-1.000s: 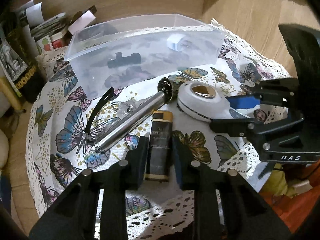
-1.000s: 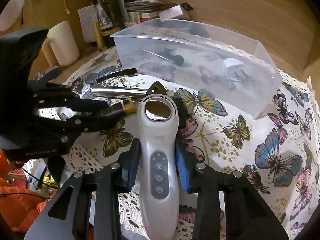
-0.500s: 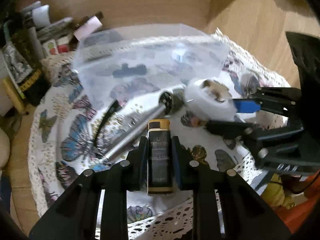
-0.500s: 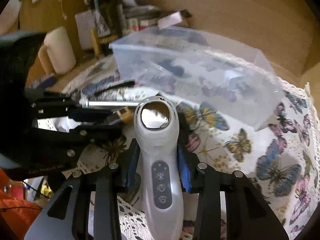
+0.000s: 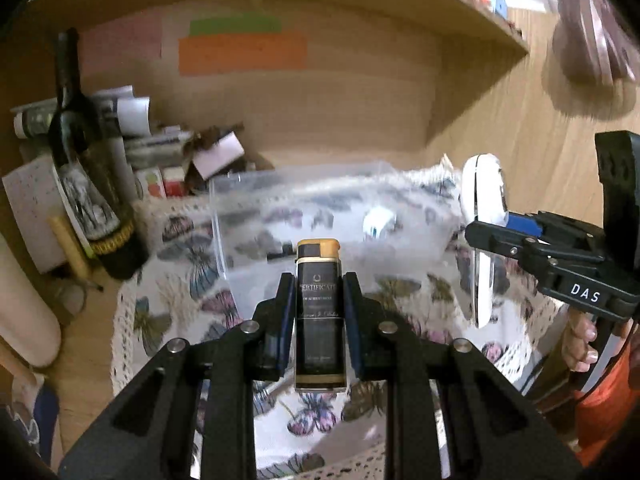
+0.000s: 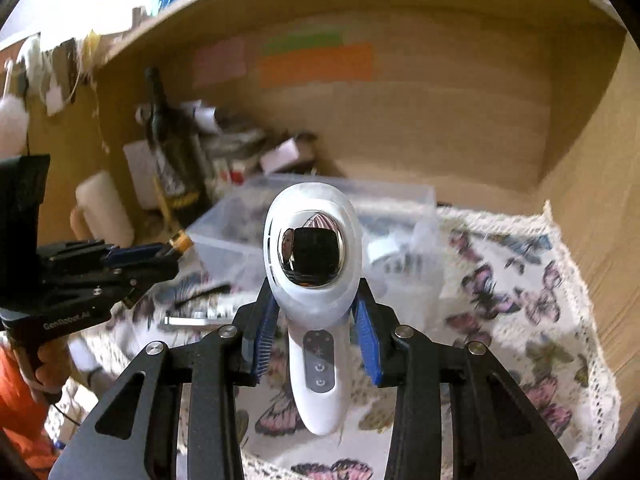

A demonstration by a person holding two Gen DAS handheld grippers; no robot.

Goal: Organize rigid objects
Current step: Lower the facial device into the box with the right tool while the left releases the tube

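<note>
My left gripper (image 5: 319, 292) is shut on a black lighter with a gold cap (image 5: 319, 312) and holds it upright above the butterfly cloth, in front of the clear plastic bin (image 5: 336, 216). My right gripper (image 6: 314, 308) is shut on a white handheld device with a mirrored head (image 6: 314, 280), lifted above the cloth near the bin (image 6: 396, 216). The device also shows in the left wrist view (image 5: 484, 236), and the left gripper in the right wrist view (image 6: 152, 256). A small white object (image 5: 378, 220) and a dark item lie in the bin.
A metal rod (image 6: 192, 320) and a black strip (image 6: 208, 292) lie on the butterfly cloth (image 6: 520, 320). A dark wine bottle (image 5: 88, 168), papers and boxes stand at the back left. Wooden walls and a shelf close in behind and to the right.
Both grippers have closed on their objects and lifted them off the cloth. The lighter and the white device now hang in the air, and both views tilt up toward the bin and back wall.
</note>
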